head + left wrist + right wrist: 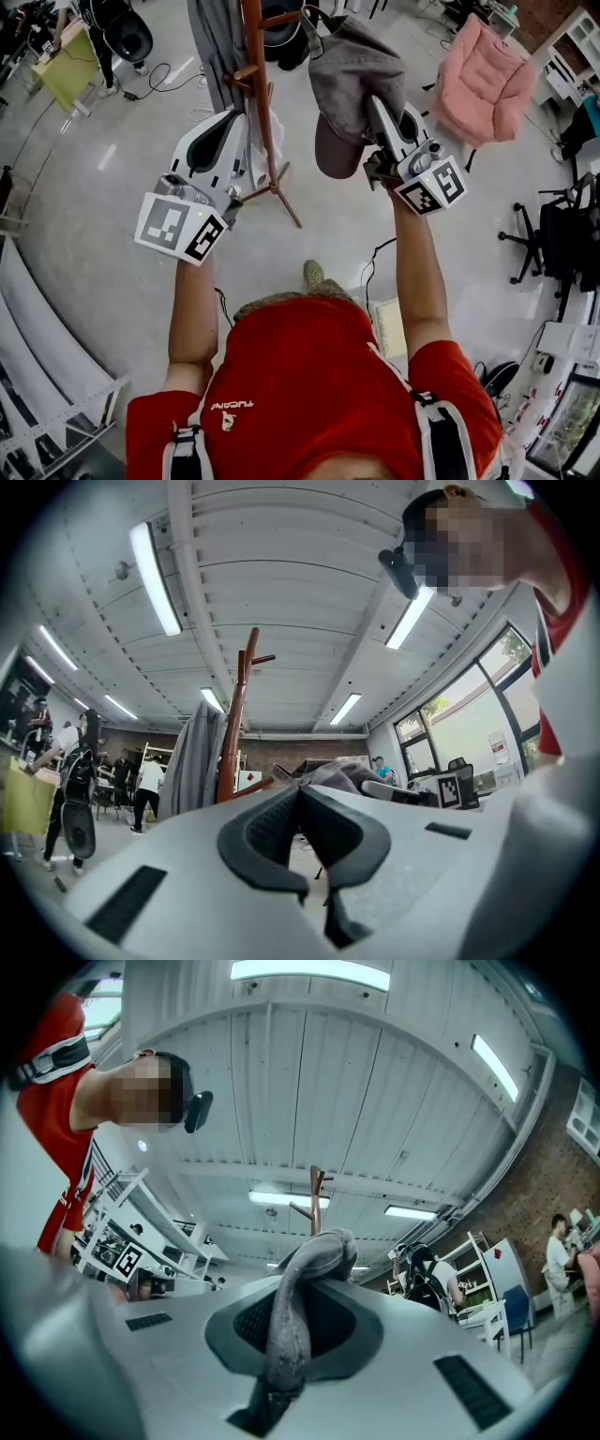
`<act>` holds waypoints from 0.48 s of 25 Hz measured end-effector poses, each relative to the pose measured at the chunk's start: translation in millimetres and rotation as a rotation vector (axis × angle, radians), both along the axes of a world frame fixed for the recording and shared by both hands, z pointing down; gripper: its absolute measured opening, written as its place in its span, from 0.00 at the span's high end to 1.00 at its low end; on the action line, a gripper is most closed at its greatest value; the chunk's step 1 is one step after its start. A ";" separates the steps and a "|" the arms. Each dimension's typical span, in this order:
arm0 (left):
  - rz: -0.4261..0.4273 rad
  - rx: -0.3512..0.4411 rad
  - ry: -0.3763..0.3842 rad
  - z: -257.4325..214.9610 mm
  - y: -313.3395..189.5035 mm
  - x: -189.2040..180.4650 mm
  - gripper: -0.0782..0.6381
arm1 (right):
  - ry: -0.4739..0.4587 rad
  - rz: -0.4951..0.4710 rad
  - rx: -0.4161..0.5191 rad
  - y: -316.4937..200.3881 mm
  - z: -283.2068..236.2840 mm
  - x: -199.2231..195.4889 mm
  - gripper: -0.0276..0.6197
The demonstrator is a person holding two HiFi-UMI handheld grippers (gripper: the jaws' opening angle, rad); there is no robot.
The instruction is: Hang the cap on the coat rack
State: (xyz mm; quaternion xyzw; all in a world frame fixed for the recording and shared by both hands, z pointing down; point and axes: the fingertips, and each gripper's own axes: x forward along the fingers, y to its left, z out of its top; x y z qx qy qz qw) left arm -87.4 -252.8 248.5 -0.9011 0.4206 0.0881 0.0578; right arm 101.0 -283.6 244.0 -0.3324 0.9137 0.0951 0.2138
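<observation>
A grey cap (352, 80) hangs bunched from my right gripper (377, 103), which is raised and shut on its fabric. In the right gripper view a fold of the cap (292, 1321) is pinched between the jaws, and the top of the rack (315, 1199) rises behind it. The brown wooden coat rack (256, 94) stands just left of the cap, with a grey garment (214, 42) hanging on it. My left gripper (238, 118) is held up beside the pole, shut and holding nothing. The left gripper view shows the rack (239, 714) and the cap (339, 775) beyond the closed jaws (300, 794).
The rack's tripod feet (278, 194) spread over the grey floor. A pink armchair (483, 80) stands at the right rear and black office chairs (553, 239) further right. Cables lie on the floor. A yellow-green panel (67, 66) is at the far left, with people behind it.
</observation>
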 end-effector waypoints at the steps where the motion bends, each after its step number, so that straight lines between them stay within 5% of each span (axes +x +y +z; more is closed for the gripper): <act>1: -0.015 0.000 -0.002 -0.6 -5.3 2.6 0.88 | 0.000 -0.020 -0.001 -8.0 0.7 1.9 0.90; 12: -0.166 -0.033 -0.011 5.5 -55.3 25.9 0.88 | 0.015 -0.278 -0.049 -79.6 36.3 0.0 0.90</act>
